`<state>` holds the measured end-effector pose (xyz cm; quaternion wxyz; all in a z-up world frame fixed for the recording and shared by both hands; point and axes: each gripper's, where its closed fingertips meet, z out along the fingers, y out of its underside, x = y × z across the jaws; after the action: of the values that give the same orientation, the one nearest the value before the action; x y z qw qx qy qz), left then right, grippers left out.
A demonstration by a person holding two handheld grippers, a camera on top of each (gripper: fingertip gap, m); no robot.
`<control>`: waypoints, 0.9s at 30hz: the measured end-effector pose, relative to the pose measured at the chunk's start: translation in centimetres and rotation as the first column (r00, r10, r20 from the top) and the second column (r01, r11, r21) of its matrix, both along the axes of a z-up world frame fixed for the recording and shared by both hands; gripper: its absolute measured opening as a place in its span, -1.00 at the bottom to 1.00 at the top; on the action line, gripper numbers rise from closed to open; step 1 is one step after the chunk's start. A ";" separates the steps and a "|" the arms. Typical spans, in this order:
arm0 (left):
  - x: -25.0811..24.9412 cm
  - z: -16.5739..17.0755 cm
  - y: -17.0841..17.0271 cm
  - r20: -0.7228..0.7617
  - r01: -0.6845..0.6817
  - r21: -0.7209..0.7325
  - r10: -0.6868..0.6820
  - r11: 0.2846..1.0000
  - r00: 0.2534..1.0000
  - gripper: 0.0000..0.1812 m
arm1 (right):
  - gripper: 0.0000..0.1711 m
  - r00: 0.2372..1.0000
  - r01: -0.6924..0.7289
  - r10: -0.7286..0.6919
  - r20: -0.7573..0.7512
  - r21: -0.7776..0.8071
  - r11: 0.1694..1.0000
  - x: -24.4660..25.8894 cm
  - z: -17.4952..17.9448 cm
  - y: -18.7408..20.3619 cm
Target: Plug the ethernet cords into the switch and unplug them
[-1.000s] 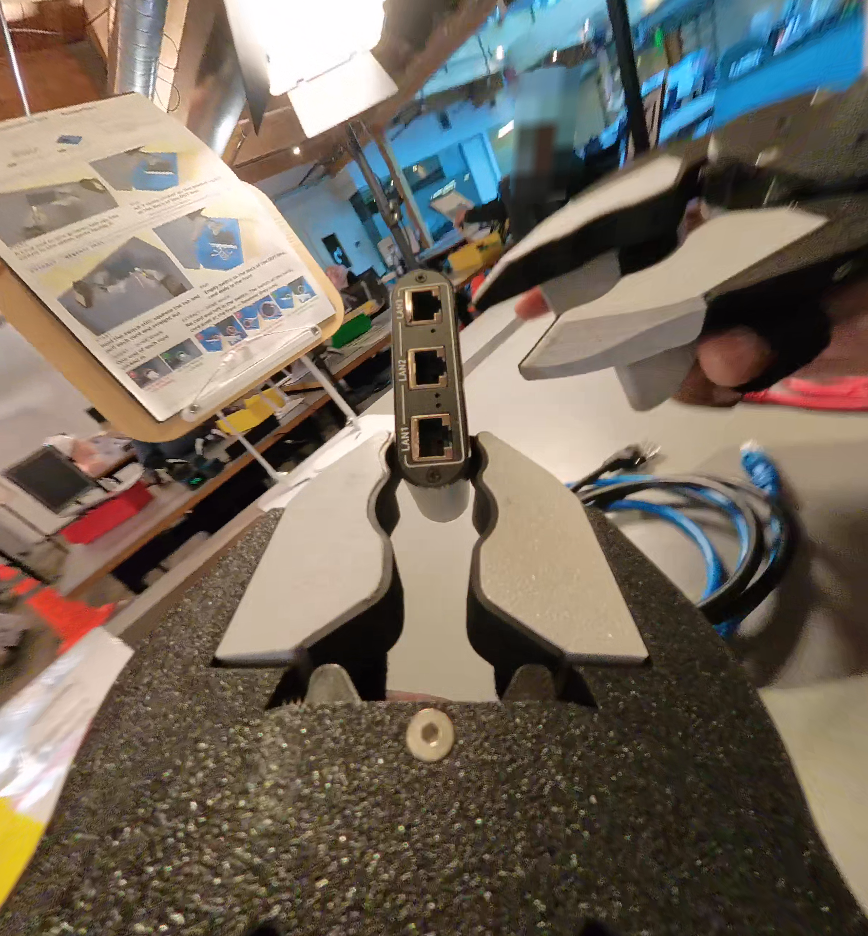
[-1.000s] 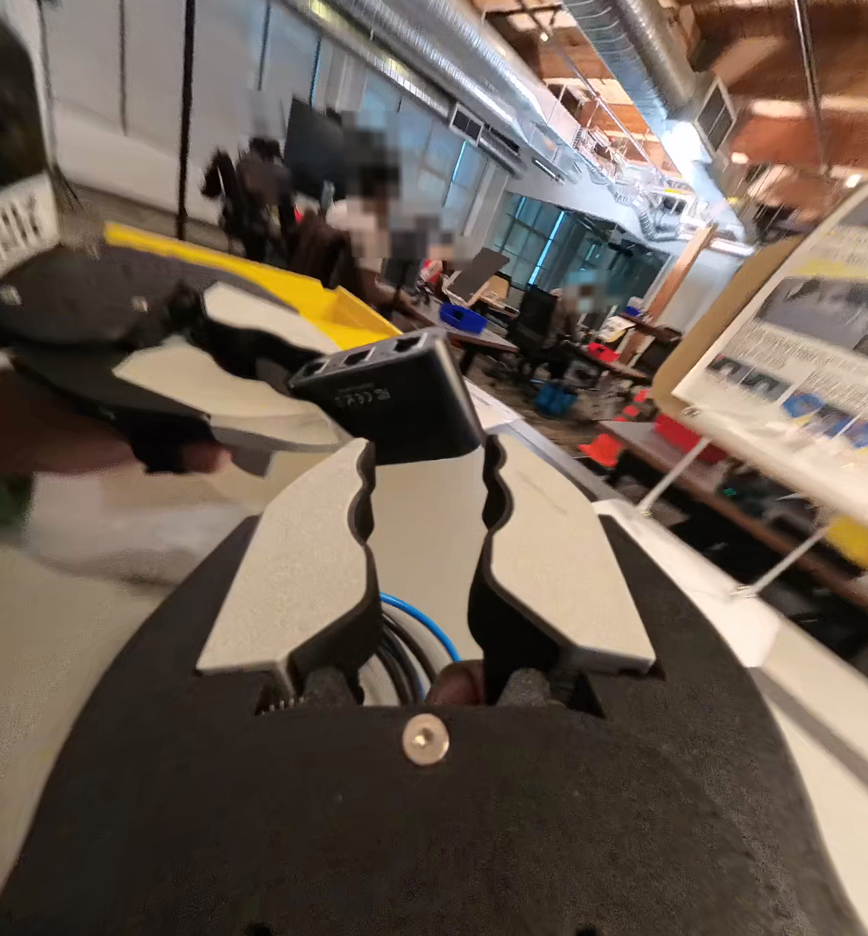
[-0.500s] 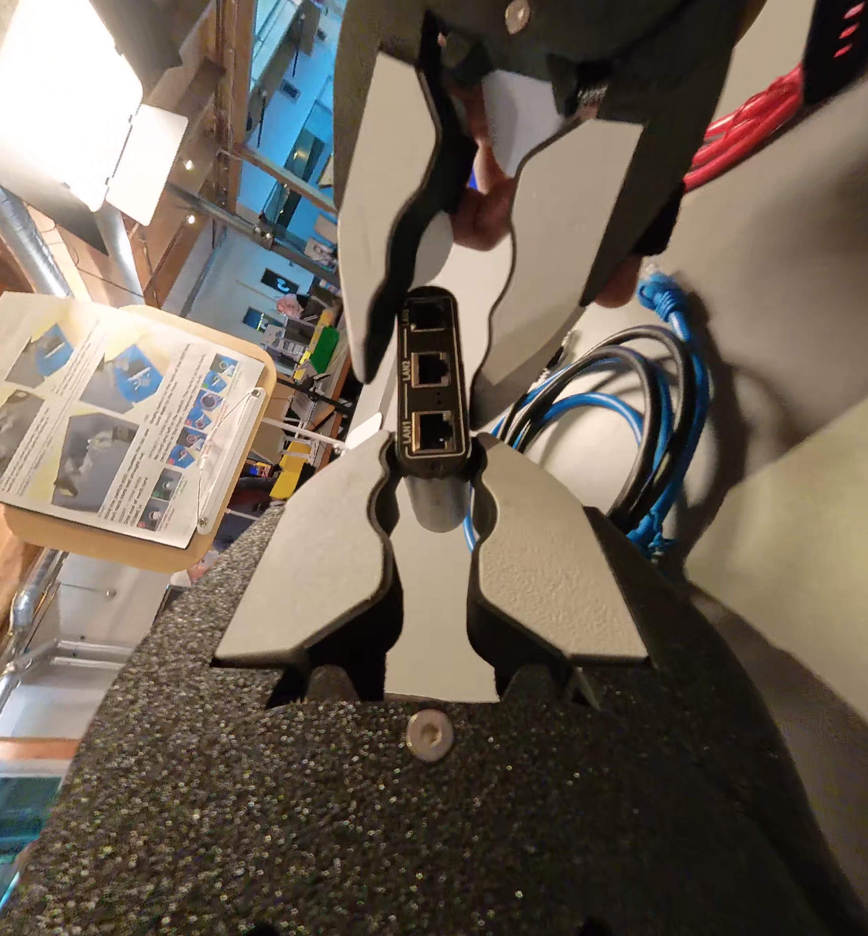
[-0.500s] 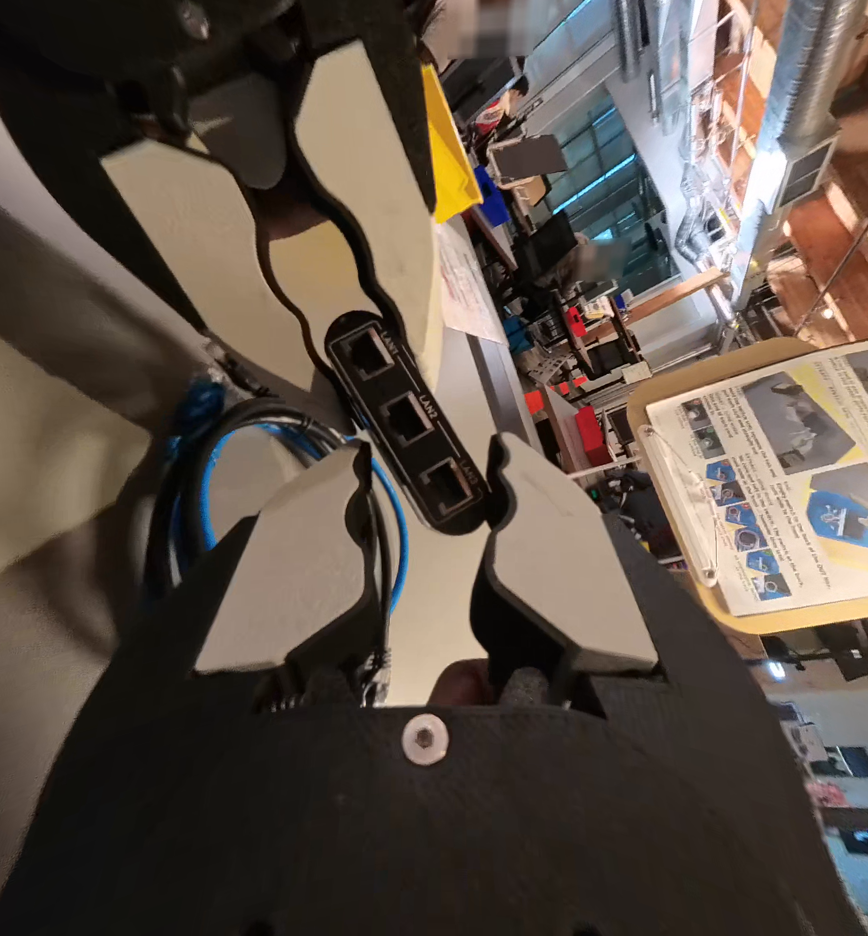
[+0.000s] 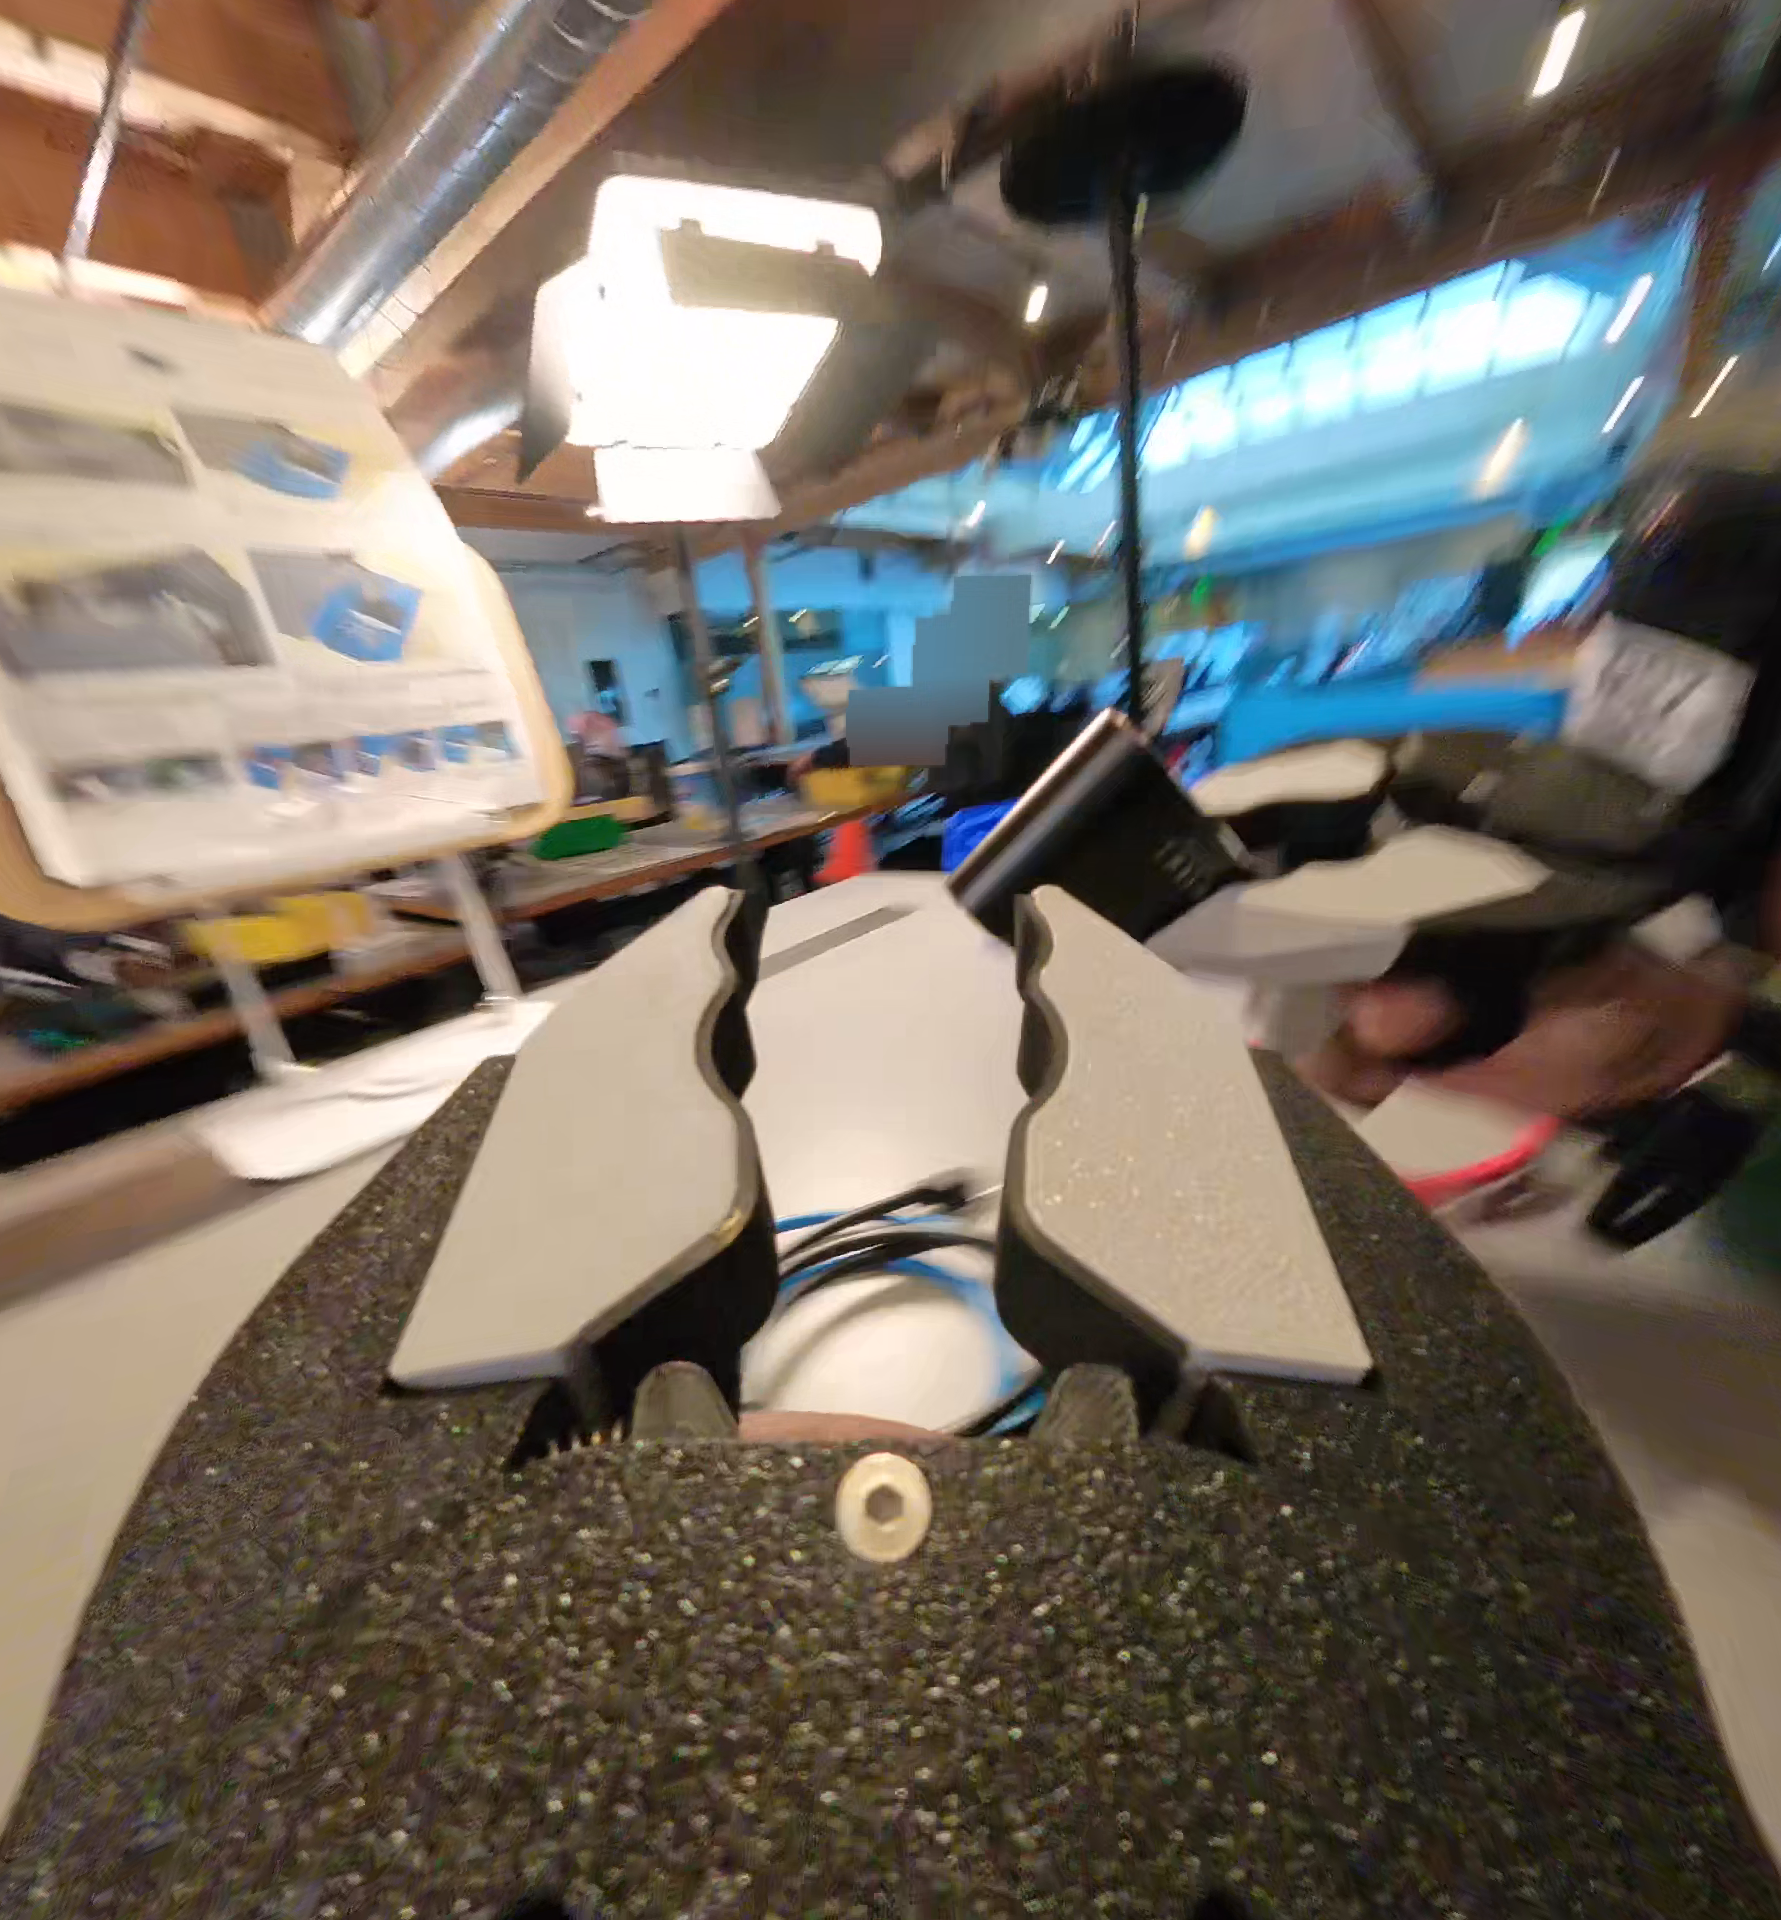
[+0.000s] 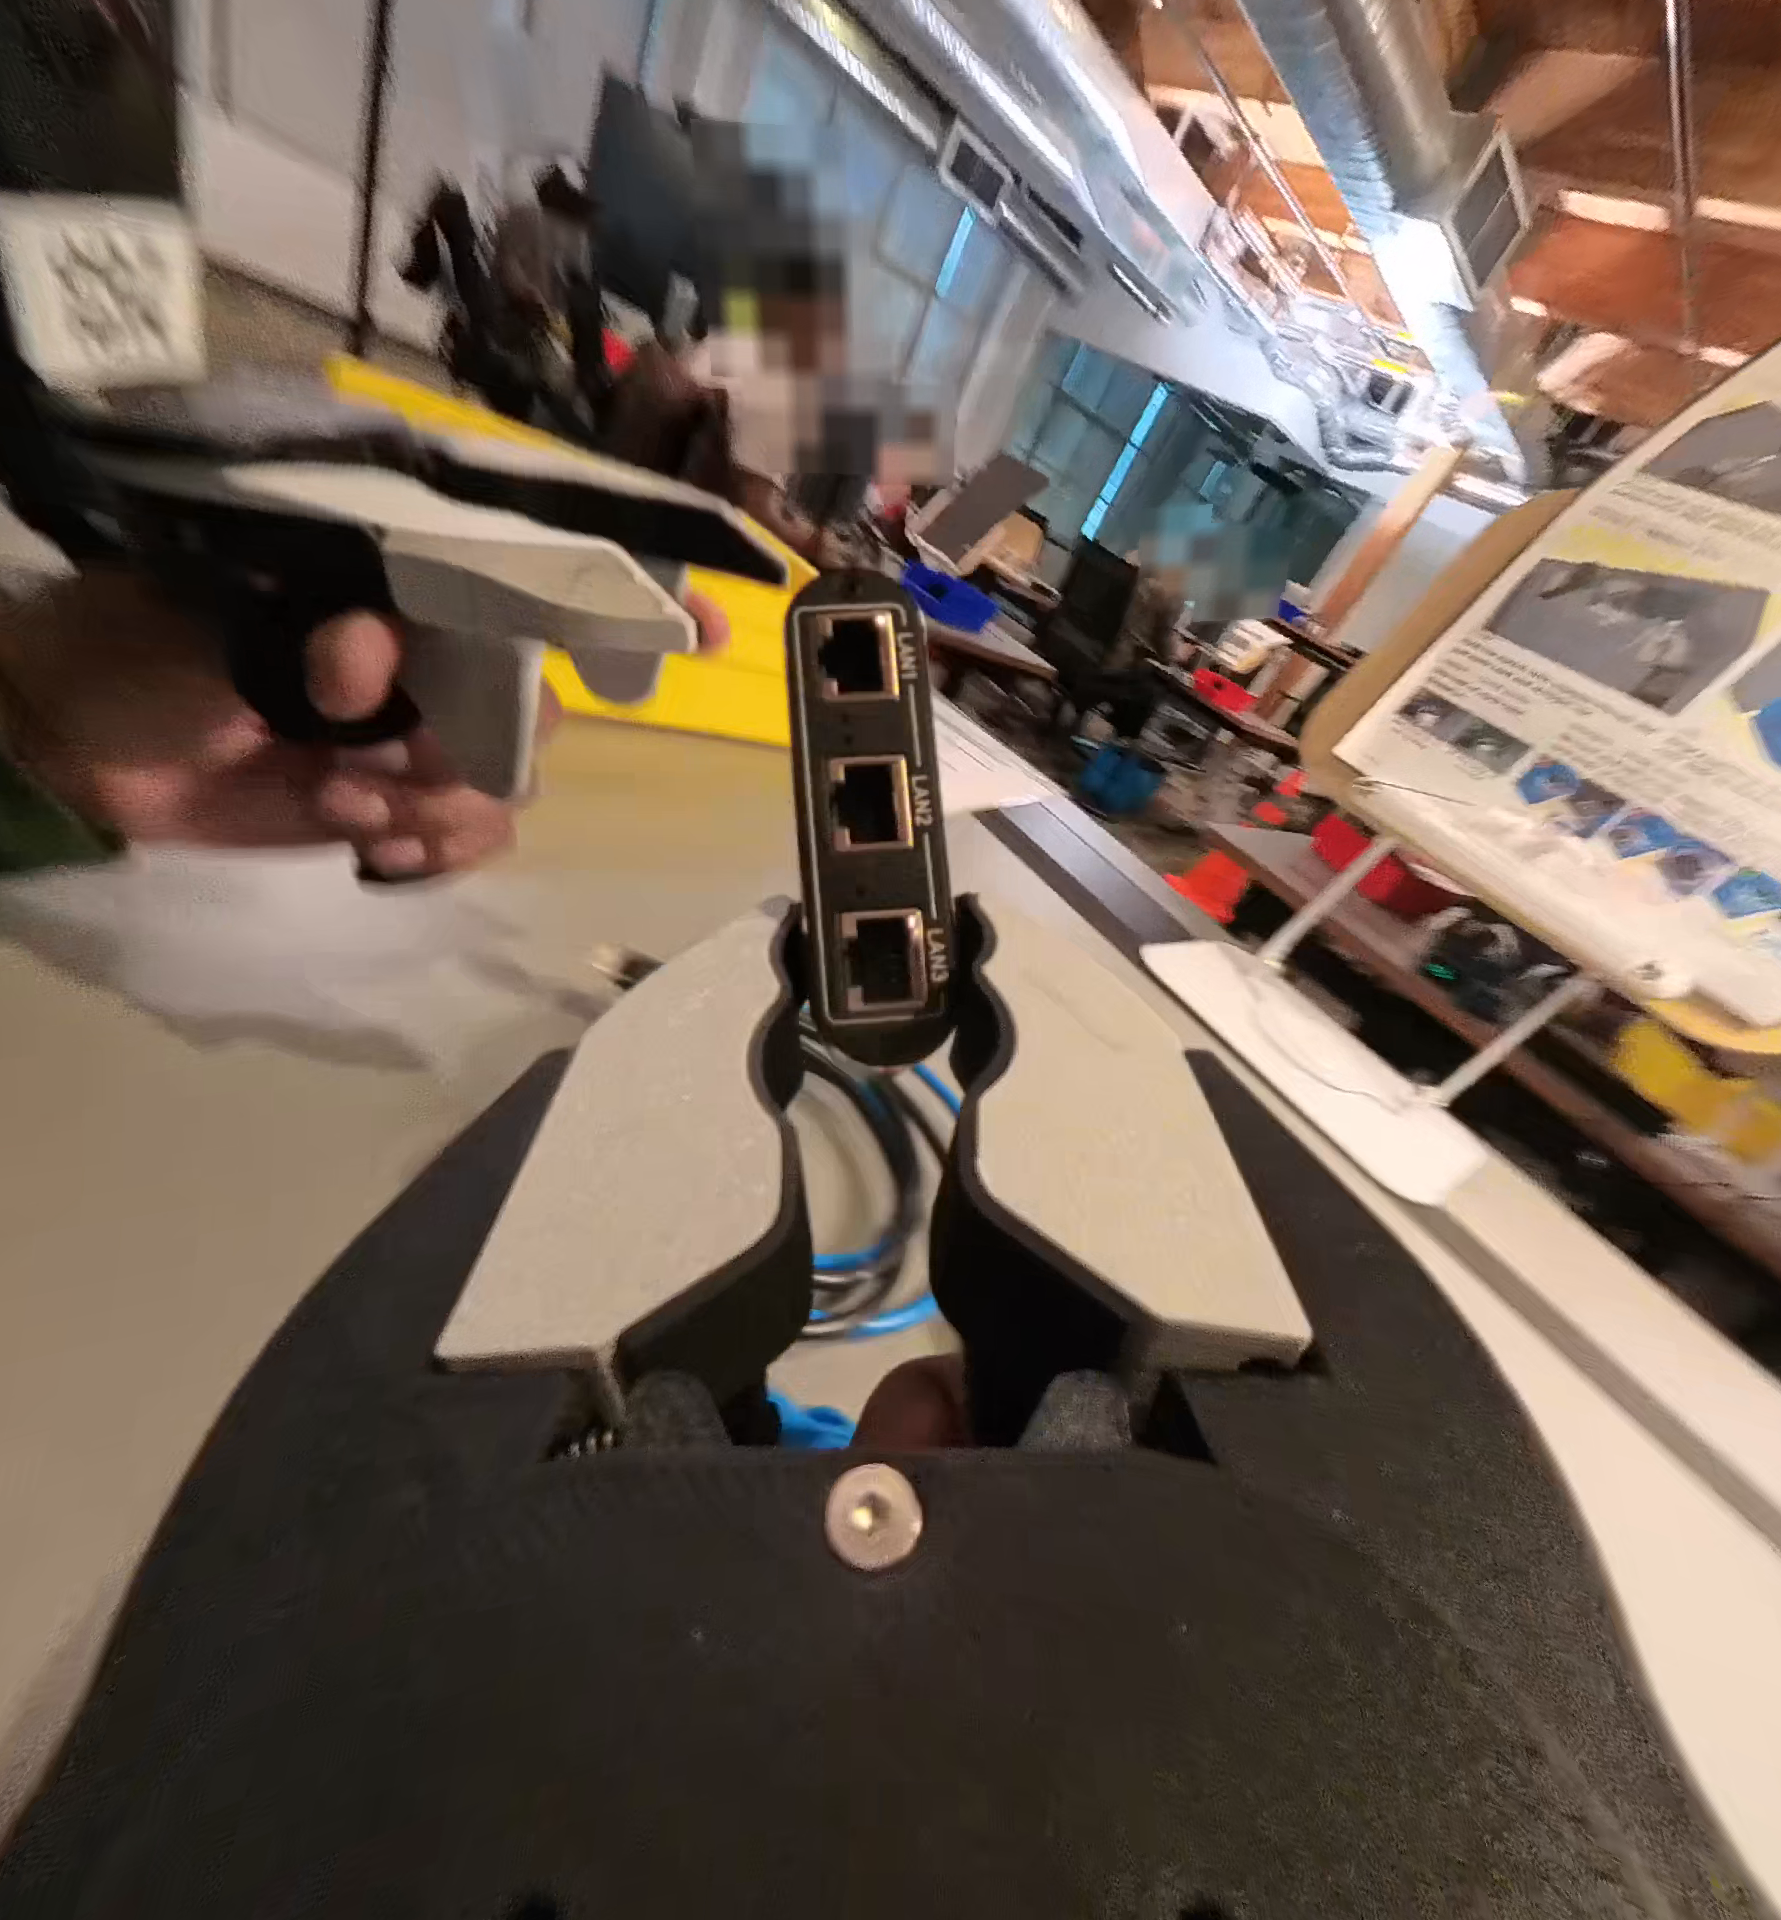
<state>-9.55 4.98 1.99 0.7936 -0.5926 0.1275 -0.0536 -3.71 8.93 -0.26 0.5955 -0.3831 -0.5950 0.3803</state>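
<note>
The right gripper [image 6: 873, 961] is clamped on the lower end of the black switch [image 6: 862, 800], which stands upright between its fingertips with all three ports facing the right wrist camera and every port bare. A second ago the left gripper [image 5: 881, 930] held that same end; half a second ago both tools met on the switch, and now the left one has let go and stands with its jaws apart and nothing between them. So the handover looks complete, and I judge the left tool is freed to fetch a cord while the right steadies the switch. From the left wrist view the switch [image 5: 1099, 842] sits at about one o'clock of the open fingertips, just beyond the right-hand finger, tilted and showing its side rather than its ports. The ethernet cords [image 5: 870, 1231], blue and black, lie coiled on the grey table [image 5: 865, 1018] at six o'clock of the left fingertips, seen through the gap between the fingers; in the right wrist view the same cords [image 6: 870, 1262] show below the switch. An instruction board [image 5: 200, 644] stands at about ten o'clock, well apart from the work.
</note>
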 end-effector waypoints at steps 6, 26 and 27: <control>3.7 2.9 -1.9 0.372 0.291 0.219 -0.356 0.931 0.857 -0.46 | -0.70 0.933 -0.345 0.274 -0.232 -0.372 0.862 1.6 3.5 -3.7; 9.2 -0.2 -2.0 0.317 0.429 0.145 -0.452 0.892 0.834 -0.65 | -0.70 0.838 -0.536 0.495 -0.229 -0.516 0.669 2.6 0.2 -7.2; 9.2 -0.2 -2.2 0.306 0.435 0.150 -0.460 0.888 0.833 -0.67 | -0.70 0.835 -0.541 0.499 -0.232 -0.516 0.665 2.6 0.3 -7.3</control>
<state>-0.33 2.80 1.84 0.7902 -0.4986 0.1283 -0.3326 -1.16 1.62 -0.01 0.3427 -0.3412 -0.5190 0.7048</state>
